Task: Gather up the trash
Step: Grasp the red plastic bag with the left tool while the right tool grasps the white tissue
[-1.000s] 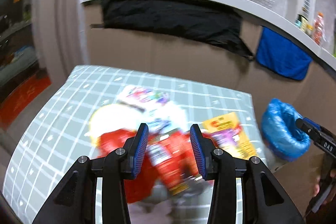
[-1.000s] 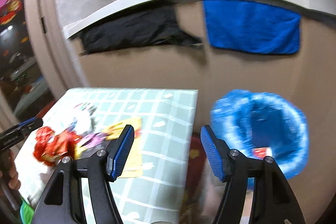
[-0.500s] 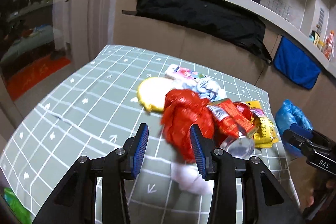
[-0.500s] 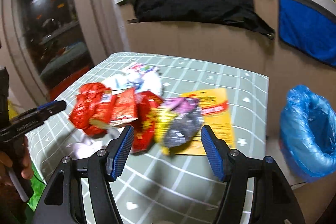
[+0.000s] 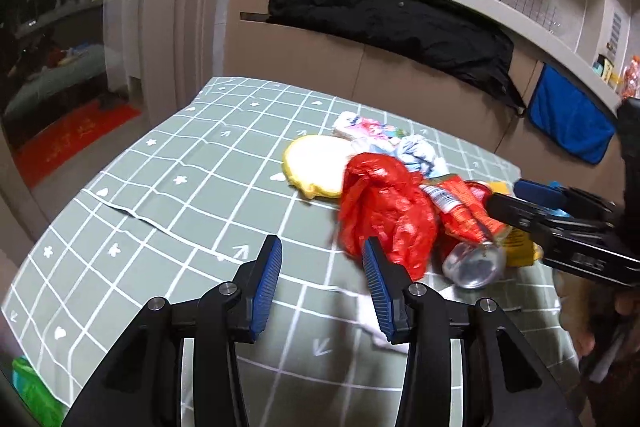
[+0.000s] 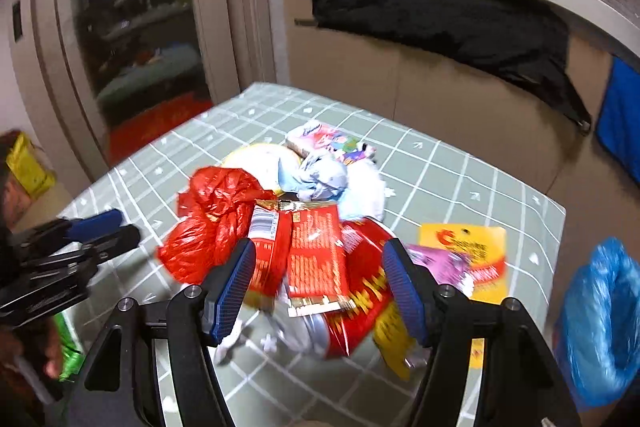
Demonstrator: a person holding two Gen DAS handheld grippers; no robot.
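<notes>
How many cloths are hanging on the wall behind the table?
2: a black cloth under the shelf, directly behind the table, and a blue cloth to its right, near the table's far corner. Others may be out of view.

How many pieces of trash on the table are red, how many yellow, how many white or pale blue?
Red: 2, crumpled red plastic bag, red snack wrapper.
Yellow: 2, round yellow-rimmed lid, flat yellow packet.
White or pale blue: 1, crumpled pale tissue.
Total: 5

Trash pile (image 6: 304, 227) on table (image 6: 460, 183), bin bag (image 6: 604, 319) beside table's right edge
</notes>
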